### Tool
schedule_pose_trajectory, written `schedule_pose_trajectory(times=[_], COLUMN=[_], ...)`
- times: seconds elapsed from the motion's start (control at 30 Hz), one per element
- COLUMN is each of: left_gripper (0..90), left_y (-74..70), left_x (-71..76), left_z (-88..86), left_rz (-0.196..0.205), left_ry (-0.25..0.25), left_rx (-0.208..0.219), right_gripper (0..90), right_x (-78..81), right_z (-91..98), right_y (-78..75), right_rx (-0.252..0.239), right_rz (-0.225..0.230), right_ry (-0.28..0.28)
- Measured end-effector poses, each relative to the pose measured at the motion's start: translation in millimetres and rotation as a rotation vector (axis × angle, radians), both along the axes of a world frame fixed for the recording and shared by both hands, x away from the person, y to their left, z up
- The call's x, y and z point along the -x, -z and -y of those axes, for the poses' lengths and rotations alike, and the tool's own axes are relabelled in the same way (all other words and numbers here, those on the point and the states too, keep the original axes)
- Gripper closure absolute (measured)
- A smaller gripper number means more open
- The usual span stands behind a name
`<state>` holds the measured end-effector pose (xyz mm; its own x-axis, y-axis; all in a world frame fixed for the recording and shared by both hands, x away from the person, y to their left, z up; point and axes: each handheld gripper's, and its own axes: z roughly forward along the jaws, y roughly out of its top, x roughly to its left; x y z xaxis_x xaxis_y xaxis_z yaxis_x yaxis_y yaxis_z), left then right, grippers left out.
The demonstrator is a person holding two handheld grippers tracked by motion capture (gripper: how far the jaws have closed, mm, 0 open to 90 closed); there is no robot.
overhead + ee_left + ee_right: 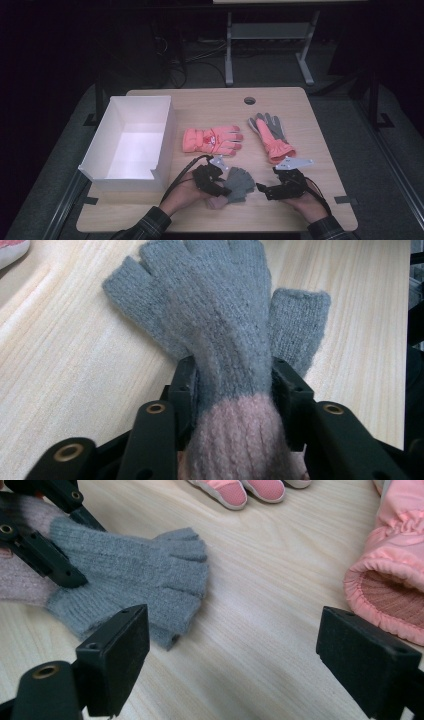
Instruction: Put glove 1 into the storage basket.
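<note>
A grey knitted fingerless glove [241,184] with a pale pink cuff lies flat near the table's front edge, its finger stubs pointing away. My left gripper [226,186] is shut on it. In the left gripper view the two black jaws pinch the grey glove [220,315] from both sides where grey meets pink, and the left gripper [232,390] rests low on the table. Just to the right, my right gripper [262,189] stands open with nothing between its jaws. In the right gripper view the right gripper [235,650] frames bare wood beside the grey glove [130,575].
A pink ski glove [212,140] lies mid-table. A second pink glove with a grey palm [272,135] lies to its right, its cuff [385,590] close to my right jaw. An open white box [162,145] stands at the left. A cable hole [249,100] sits near the far edge.
</note>
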<state>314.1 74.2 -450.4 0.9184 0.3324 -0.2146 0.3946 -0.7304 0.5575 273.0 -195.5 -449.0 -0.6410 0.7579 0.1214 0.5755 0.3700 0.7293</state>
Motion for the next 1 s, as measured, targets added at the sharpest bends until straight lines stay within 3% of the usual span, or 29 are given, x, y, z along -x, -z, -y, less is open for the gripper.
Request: schedule_pose_trajectory(times=[0.33,0.57,0.9,1.0], left_gripper=[66.8,66.6,66.3,66.2], left_y=[-16.3,-31.0,-67.5,-84.9], left_x=[-2.8,-6.2,-11.8,-16.0], left_z=[-5.2,-10.5,-21.4,-26.7], left_rz=[0.017,0.007,0.029,0.039], left_ry=[-0.023,-0.046,-0.102,-0.124], left_rx=[0.035,0.049,0.074,0.102], right_gripper=[13.6,13.6,13.6,13.6], right_x=[-0.6,-0.9,-0.5,-0.6], right_z=[1.6,2.5,1.2,1.9], right_y=[-0.2,-0.1,0.3,0.4], right_rx=[-0.008,-0.010,-0.007,-0.007], right_rz=[0.002,0.001,-0.006,-0.004], right_ry=[-0.002,0.005,0.005,0.003])
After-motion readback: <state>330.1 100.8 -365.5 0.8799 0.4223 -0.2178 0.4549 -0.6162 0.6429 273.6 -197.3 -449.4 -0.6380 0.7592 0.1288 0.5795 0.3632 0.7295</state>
